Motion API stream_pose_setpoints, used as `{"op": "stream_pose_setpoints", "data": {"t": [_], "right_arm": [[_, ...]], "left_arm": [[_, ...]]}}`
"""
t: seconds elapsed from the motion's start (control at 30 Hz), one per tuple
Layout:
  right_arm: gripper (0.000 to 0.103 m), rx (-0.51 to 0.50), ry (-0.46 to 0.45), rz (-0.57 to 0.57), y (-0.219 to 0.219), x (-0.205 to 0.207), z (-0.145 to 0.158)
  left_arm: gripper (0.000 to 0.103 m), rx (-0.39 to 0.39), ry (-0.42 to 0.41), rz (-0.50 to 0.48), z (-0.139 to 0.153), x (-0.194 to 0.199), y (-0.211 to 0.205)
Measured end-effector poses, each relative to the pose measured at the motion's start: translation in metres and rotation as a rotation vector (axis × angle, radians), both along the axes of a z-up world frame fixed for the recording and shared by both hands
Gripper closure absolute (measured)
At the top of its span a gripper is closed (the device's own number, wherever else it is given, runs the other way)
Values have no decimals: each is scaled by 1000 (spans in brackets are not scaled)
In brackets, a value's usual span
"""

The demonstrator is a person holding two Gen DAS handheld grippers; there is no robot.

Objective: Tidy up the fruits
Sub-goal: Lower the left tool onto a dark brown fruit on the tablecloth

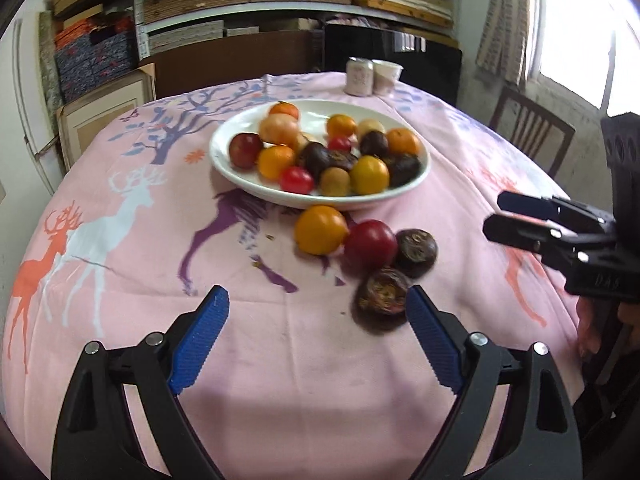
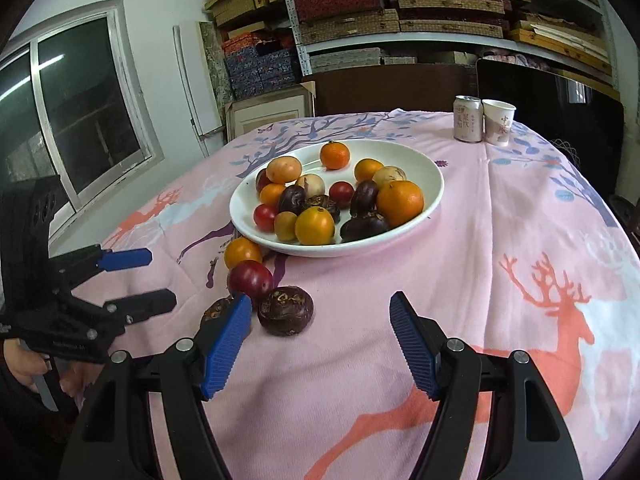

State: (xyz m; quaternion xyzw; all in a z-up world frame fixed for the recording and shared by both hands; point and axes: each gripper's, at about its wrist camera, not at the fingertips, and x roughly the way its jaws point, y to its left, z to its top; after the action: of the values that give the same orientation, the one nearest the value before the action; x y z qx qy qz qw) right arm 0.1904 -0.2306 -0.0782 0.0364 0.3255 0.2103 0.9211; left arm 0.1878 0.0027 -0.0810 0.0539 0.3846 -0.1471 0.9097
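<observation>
A white plate [image 1: 224,160] [image 2: 432,172] holds several oranges, small red fruits, tan fruits and dark purple fruits. In front of it on the pink cloth lie an orange [image 1: 320,229] [image 2: 242,253], a red fruit [image 1: 370,243] [image 2: 250,278] and two dark purple fruits [image 1: 416,252] [image 1: 382,298] [image 2: 286,310] [image 2: 218,309]. My left gripper [image 1: 316,304] [image 2: 160,278] is open and empty, its right finger beside the nearer purple fruit. My right gripper [image 2: 320,312] [image 1: 496,216] is open and empty, just right of the loose fruits.
A can [image 2: 467,119] [image 1: 359,76] and a paper cup [image 2: 498,122] [image 1: 386,76] stand at the table's far edge. A wooden chair [image 1: 532,128] stands beyond the table. Shelves with stacked boxes [image 2: 400,12] fill the back wall.
</observation>
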Motion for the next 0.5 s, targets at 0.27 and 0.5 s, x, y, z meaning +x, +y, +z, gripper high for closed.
{"op": "stream_pose_setpoints", "data": {"t": [0.27, 0.5], "right_arm": [[31, 38, 27, -38, -16, -3, -10], [31, 78, 22, -35, -22, -5, -10]], "left_arm": [[15, 73, 28, -30, -12, 7, -40], [15, 101, 33, -14, -14, 11, -45]]}}
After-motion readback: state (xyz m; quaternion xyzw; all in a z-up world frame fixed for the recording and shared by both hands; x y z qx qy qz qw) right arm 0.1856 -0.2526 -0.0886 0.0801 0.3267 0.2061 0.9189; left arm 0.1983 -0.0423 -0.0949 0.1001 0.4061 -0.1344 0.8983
